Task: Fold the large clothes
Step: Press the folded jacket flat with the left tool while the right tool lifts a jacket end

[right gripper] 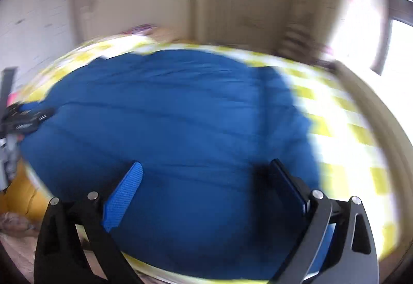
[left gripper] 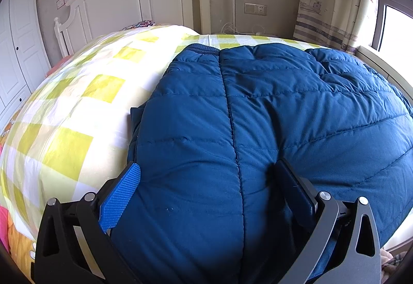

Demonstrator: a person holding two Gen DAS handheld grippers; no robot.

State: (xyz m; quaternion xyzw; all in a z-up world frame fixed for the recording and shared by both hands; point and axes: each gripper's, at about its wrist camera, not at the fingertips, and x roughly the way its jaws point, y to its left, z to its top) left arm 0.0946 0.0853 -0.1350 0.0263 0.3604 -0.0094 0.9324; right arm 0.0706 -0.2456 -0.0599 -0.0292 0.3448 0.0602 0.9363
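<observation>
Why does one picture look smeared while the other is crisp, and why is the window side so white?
The right wrist view is motion-blurred: the blue quilted puffer jacket and the white wooden headboard are streaked. The left wrist view is sharp, showing the jacket's stitching. In both, daylight from the window burns out to white. The fisheye lens bows the yellow-and-white checked bedspread.

The left gripper (left gripper: 206, 188) is positioned low over a blue quilted down jacket (left gripper: 271, 116), jaws spread wide with nothing between them. The jacket lies flat on a bed covered by a yellow-green and white checked sheet (left gripper: 77, 108), its ribbed collar (left gripper: 198, 47) toward the white headboard (left gripper: 134, 0). A patterned curtain (left gripper: 333, 0) hangs at the right beside a window (left gripper: 395, 13).
</observation>
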